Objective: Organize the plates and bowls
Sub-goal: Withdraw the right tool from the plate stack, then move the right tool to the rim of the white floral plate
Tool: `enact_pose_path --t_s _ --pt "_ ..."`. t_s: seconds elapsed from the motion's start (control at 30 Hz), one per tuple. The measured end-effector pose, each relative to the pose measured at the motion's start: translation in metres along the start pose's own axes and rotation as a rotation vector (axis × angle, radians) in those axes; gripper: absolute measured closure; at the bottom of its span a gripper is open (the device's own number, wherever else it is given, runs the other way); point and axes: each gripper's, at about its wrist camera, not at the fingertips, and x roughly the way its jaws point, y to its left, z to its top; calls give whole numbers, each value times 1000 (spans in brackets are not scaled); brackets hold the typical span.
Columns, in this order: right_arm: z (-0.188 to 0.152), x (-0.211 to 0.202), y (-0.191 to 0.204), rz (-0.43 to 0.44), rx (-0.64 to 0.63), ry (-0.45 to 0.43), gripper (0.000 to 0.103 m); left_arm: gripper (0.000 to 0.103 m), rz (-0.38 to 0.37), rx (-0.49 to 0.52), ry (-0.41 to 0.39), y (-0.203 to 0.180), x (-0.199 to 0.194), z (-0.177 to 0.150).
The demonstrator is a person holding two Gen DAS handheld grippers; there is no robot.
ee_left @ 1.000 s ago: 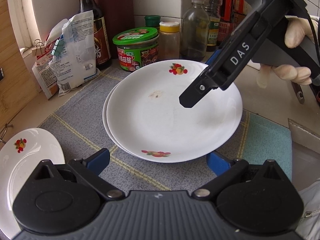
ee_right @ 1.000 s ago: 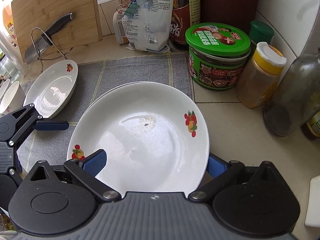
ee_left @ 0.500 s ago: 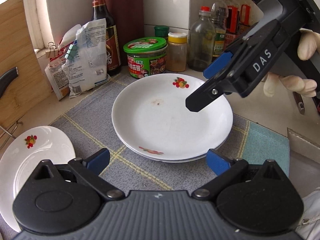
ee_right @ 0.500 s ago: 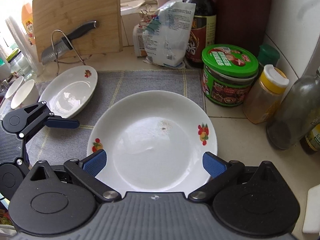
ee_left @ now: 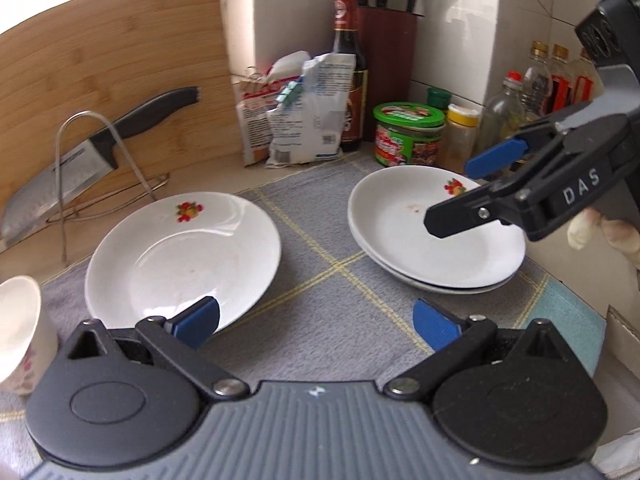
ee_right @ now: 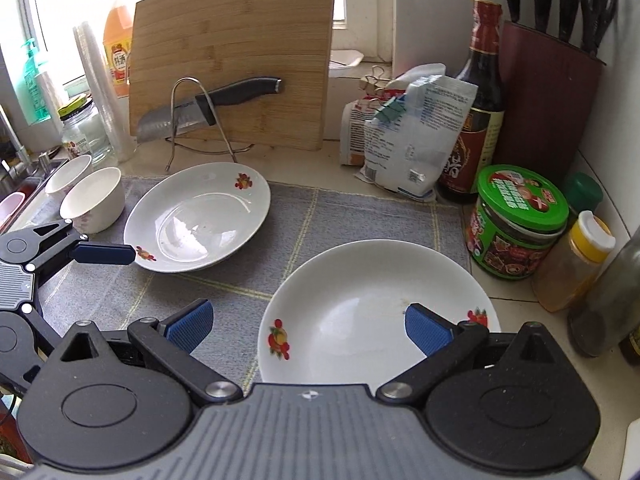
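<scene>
A grey checked mat [ee_right: 320, 216] covers the tiled kitchen counter. Two stacked plates [ee_left: 432, 232] sit right, a single plate [ee_left: 180, 256] left, bowls [ee_right: 94, 196] partly cropped. Left gripper [ee_left: 316, 320] and right gripper [ee_right: 308, 320] both gape, empty.

We see white plates [ee_right: 196, 220] with red-and-yellow fruit prints on a grey mat [ee_right: 360, 216] crossed by pale yellow lines — beside the mat, a green-lidded jar [ee_right: 520, 220], a yellow-capped shaker [ee_right: 576, 260] — and blue gripper pads [ee_left: 196, 320].
</scene>
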Motion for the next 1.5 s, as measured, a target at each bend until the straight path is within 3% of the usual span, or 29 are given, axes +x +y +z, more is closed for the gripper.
enact_pose_path --t_s 0.27,0.37,0.6,0.97,1.5 --pt "2 13 39 74 -56 21 0 1 149 -199 73 48 1 -37" --pt "2 17 48 94 -68 32 0 1 186 -230 99 60 6 -49" --pt "2 25 58 105 -90 56 0 1 186 -221 104 65 15 -58" --pt "20 50 55 141 -116 86 0 0 191 -158 90 68 46 -39" --pt "79 121 46 241 -199 160 0 0 207 -168 49 74 60 -30"
